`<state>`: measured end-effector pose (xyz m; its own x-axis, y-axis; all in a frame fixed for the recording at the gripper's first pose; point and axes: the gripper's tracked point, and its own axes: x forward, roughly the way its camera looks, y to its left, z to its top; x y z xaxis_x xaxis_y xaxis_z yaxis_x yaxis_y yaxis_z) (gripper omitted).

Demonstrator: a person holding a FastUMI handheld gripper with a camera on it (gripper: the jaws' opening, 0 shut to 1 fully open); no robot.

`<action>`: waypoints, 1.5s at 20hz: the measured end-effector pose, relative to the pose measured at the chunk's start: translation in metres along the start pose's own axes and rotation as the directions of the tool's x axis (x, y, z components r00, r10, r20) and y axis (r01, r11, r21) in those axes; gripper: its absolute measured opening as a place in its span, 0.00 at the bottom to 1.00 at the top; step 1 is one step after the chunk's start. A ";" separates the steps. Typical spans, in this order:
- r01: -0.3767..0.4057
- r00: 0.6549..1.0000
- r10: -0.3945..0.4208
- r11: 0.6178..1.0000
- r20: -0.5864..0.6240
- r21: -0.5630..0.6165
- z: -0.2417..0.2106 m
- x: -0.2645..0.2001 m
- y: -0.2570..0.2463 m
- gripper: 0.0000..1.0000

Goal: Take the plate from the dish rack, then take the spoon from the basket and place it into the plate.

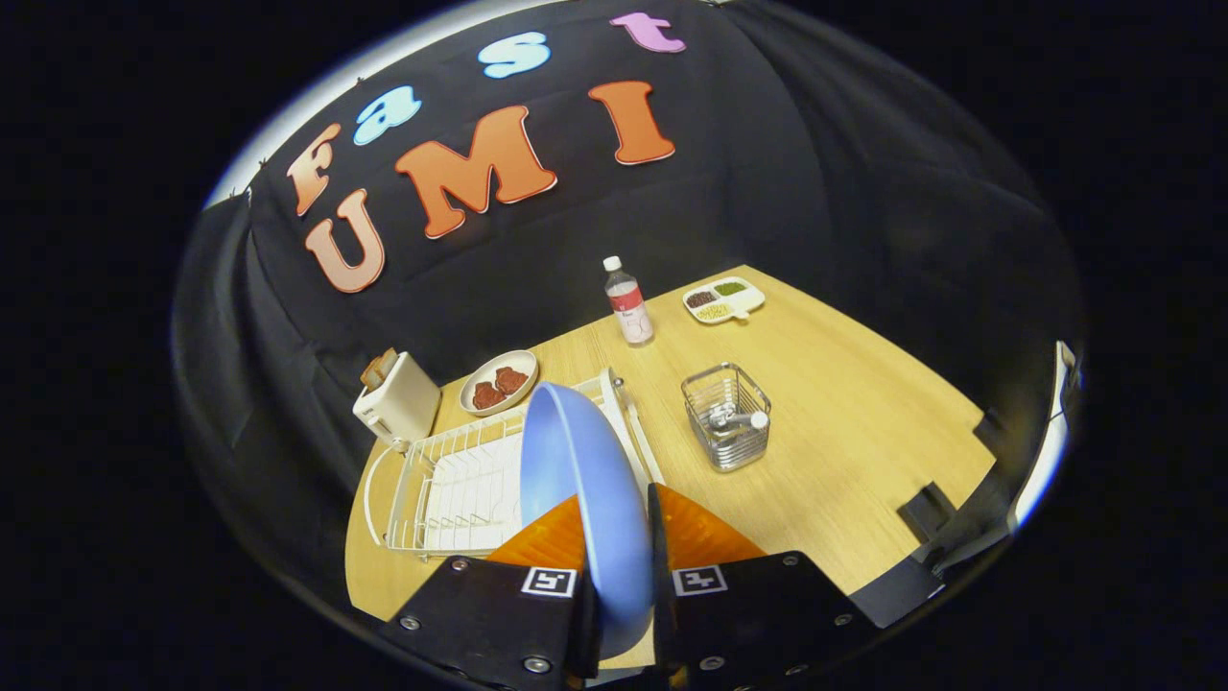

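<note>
A blue plate (576, 480) stands on edge between my fingers, and my gripper (619, 518) is shut on its rim. The plate hangs over the right end of the white wire dish rack (451, 485), which lies just ahead of the left finger. Beyond the right finger a small wire basket (726, 415) stands on the wooden table (863, 422). The spoon (734, 418) lies inside it, with its light handle tip showing near the basket's right side.
A white toaster (398, 398) with toast stands behind the rack. Beside it is a bowl of brown food (499, 381). Farther back are a plastic bottle (628, 302) and a divided white tray (724, 299). The table's right edge runs beyond the basket.
</note>
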<state>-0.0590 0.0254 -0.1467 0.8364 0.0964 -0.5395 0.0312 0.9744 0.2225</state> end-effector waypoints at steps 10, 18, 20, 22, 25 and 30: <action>-0.087 0.981 0.123 0.969 -0.148 0.233 -0.101 0.010 -0.007 0.22; -0.108 0.944 0.196 0.944 -0.265 0.311 -0.163 0.034 0.002 0.22; -0.120 0.932 0.223 0.934 -0.285 0.337 -0.172 0.033 0.004 0.22; -0.114 0.928 0.230 0.924 -0.292 0.366 -0.175 0.036 0.004 0.23; -0.085 0.932 0.198 0.933 -0.303 0.351 -0.171 0.040 -0.005 0.26; -0.053 0.945 0.142 0.955 -0.295 0.291 -0.151 0.040 -0.025 0.58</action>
<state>-0.1093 0.0352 -0.2966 0.6330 0.2894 -0.7180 0.1448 0.8669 0.4770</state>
